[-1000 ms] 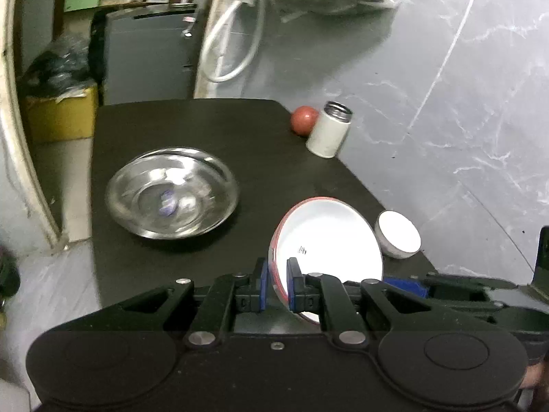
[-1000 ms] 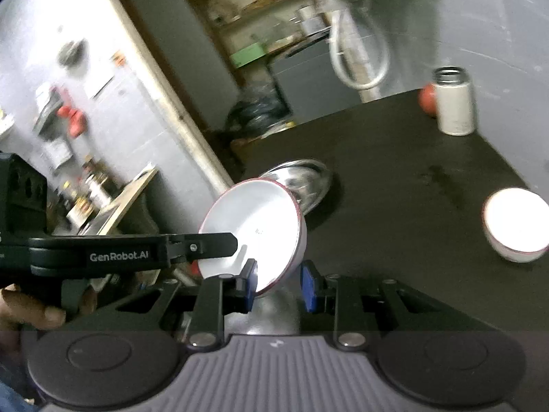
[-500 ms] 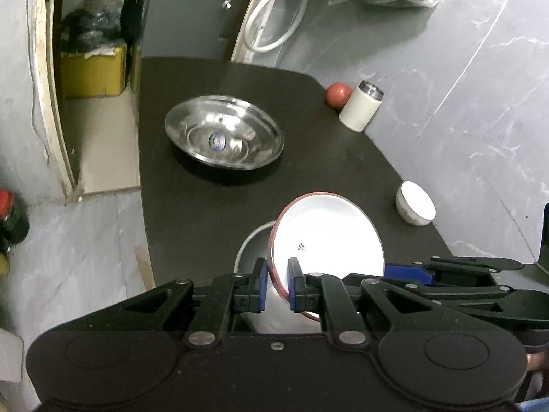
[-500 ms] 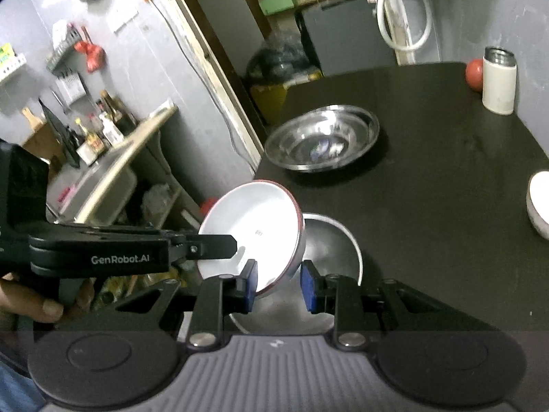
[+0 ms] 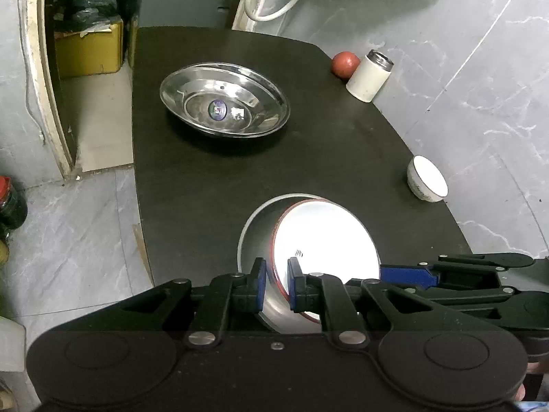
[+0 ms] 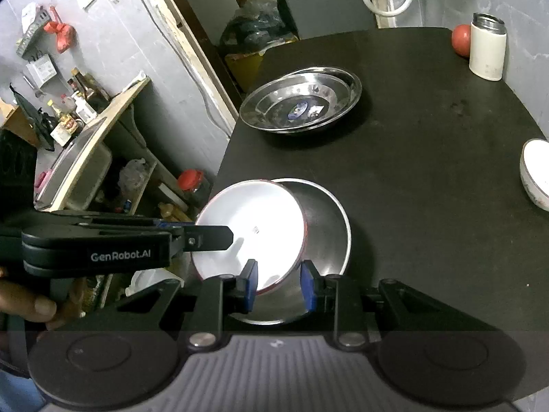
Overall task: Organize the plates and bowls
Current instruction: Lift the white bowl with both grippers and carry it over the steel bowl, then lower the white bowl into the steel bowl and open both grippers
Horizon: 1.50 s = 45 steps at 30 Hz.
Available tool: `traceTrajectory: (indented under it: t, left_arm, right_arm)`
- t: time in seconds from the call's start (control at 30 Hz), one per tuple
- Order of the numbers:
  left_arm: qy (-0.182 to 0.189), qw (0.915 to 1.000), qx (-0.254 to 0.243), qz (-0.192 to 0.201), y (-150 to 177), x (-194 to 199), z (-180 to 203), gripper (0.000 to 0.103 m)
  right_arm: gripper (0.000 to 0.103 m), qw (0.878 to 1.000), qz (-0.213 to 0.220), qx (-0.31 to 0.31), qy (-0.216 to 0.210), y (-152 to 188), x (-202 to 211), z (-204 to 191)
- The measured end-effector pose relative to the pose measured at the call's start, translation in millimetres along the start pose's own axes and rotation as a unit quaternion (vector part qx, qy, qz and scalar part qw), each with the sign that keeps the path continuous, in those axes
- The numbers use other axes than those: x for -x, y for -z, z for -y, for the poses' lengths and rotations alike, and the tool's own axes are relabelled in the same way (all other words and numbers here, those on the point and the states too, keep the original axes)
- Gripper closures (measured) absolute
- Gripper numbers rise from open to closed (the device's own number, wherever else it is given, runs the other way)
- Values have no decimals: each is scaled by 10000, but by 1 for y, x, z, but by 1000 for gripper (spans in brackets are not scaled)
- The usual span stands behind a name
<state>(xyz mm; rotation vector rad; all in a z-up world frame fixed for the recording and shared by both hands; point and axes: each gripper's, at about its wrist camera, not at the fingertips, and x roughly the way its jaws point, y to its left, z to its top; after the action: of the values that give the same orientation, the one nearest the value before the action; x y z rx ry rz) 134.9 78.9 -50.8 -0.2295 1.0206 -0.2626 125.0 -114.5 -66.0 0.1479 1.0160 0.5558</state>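
A white bowl with a red rim (image 5: 326,237) (image 6: 250,230) hangs tilted, partly inside a steel bowl (image 5: 255,237) (image 6: 326,233) at the near edge of the black table (image 5: 326,144). My left gripper (image 5: 277,283) is shut on the white bowl's left rim; it enters the right wrist view from the left (image 6: 219,237). My right gripper (image 6: 278,286) is open, its jaws straddling the bowl's near rim with a gap. A stack of steel plates (image 5: 224,110) (image 6: 302,104) sits further back. A small white bowl (image 5: 427,178) (image 6: 537,175) stands at the right edge.
A white flask (image 5: 369,75) (image 6: 487,51) and a red round fruit (image 5: 345,63) stand at the far right corner against the grey wall. Left of the table the floor drops away, with a shelf of bottles (image 6: 72,110) and a red-lidded jar (image 6: 190,180).
Both grippers have carried the white bowl back to the near edge, down over the steel bowl that came into view. The right jaws now stand slightly wider apart.
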Motion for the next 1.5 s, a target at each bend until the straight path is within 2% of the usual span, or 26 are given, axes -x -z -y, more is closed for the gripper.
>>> traceTrajectory:
  t: [0.33,0.73,1.27,1.5]
  left_arm:
    - [-62,9998,-85,-190,-5,-13,0,90]
    - [-69,9993,-159,-327,-6,-21,1,89]
    - [-150,9992,-168,-317,-5,-22,6,87]
    - [-263,9991,-235,-224,-3,-16,9,83]
  right_arm:
    - [71,9997,-194,-49,126,-4,-11,-2]
    - [71,9995,-209,-179,169,-3,-12,2]
    - [70,9997,-116,-187,108,-2,-10,4]
    - [69,9998,-53,-166,65,-1,-7,6]
